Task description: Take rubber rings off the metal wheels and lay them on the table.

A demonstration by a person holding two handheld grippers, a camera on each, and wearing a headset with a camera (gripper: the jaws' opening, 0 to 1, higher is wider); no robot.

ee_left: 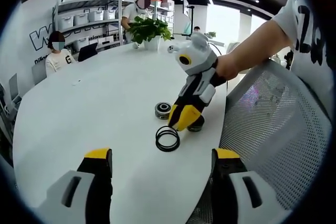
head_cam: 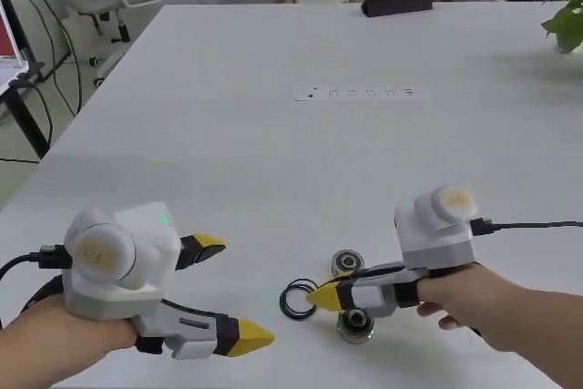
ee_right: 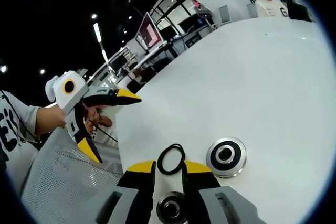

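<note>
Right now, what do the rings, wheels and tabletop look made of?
Rings: thin, matte black with no glint, likely rubber.
Wheels: bright silvery rim catching reflections around a dark centre, looks like polished metal.
Tabletop: plain white, smooth, with a soft sheen. Could be laminate or paint; can't tell which.

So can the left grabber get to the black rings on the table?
Probably yes. The left gripper is open, and bare table lies between it and the rubber rings, which lie flat. The right gripper has its tips right beside them, though, so the two could bump.
</note>
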